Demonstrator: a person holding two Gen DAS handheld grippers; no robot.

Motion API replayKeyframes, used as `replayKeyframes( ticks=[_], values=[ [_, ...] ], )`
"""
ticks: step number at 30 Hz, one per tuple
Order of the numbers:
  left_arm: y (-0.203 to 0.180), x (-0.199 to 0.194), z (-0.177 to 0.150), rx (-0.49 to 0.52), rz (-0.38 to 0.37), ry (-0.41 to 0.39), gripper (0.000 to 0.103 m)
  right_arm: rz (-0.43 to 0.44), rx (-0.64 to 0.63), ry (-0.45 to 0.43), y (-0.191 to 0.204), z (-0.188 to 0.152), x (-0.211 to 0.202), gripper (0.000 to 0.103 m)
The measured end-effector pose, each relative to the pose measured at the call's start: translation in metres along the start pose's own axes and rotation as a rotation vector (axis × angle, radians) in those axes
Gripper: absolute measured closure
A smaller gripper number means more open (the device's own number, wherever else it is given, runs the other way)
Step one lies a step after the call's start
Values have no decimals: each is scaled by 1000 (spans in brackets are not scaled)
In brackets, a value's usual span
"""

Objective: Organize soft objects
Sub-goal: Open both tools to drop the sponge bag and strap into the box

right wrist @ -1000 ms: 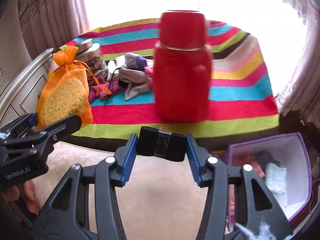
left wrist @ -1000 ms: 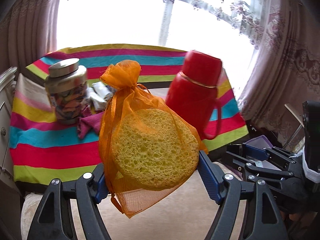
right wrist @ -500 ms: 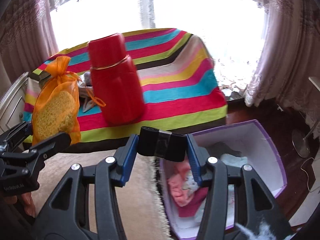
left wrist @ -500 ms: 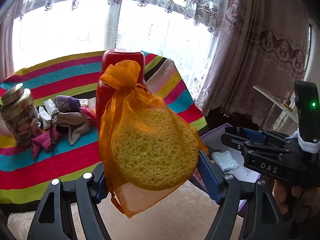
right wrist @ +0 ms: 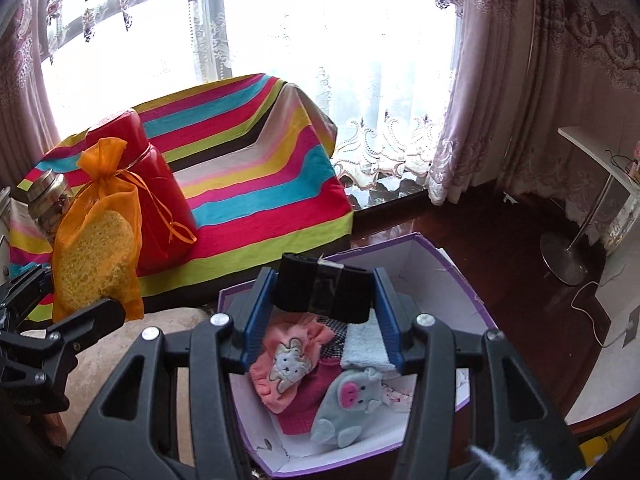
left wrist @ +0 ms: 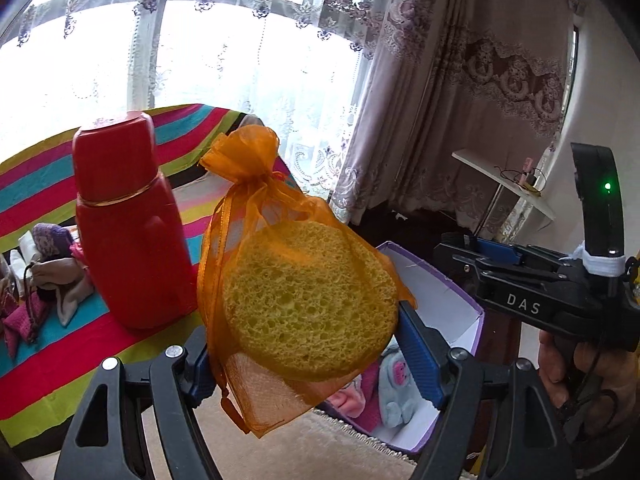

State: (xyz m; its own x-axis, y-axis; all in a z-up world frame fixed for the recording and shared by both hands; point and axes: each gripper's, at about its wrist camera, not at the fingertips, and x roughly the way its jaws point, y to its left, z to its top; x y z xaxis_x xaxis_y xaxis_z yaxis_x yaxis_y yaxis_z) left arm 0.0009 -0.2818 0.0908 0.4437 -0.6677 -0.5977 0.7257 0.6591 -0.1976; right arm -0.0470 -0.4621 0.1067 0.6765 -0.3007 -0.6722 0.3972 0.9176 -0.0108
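Orange mesh bag [left wrist: 256, 216] hiding left pad, box [left wrist: 460, 308]

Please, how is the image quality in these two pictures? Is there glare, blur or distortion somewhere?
Left wrist view: the window is overexposed to white, backlighting the sharp orange mesh bag; fisheye bends the edges. Right wrist view: the same window glare, curved curtains, dark corners; the purple box is clear.

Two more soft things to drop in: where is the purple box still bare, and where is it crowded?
Bare white floor shows along the purple box far wall and the near-left corner. The middle is crowded: pink cloth, white towel, grey pig toy.
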Motion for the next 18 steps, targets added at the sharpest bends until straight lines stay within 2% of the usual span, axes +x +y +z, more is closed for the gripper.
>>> replayKeyframes(
  ticks=[2,5,7,8,9,18],
  values=[
    [-8,8,5,11,-36,4,25,-20,14,-9,-8,2,-2,50],
    [-17,19,9,21,-63,15,14,-52,32,-23,-17,4,-6,48],
    [-20,28,11,26,-56,34,13,-66,47,-25,-22,5,-5,40],
    [-21,32,11,27,-51,47,13,-69,55,-27,-24,5,-5,31],
    [-21,36,11,26,-48,57,13,-70,61,-32,-25,5,-6,27],
    [0,27,6,-29,-31,57,13,-50,68,-32,-25,1,-4,25]
  ],
)
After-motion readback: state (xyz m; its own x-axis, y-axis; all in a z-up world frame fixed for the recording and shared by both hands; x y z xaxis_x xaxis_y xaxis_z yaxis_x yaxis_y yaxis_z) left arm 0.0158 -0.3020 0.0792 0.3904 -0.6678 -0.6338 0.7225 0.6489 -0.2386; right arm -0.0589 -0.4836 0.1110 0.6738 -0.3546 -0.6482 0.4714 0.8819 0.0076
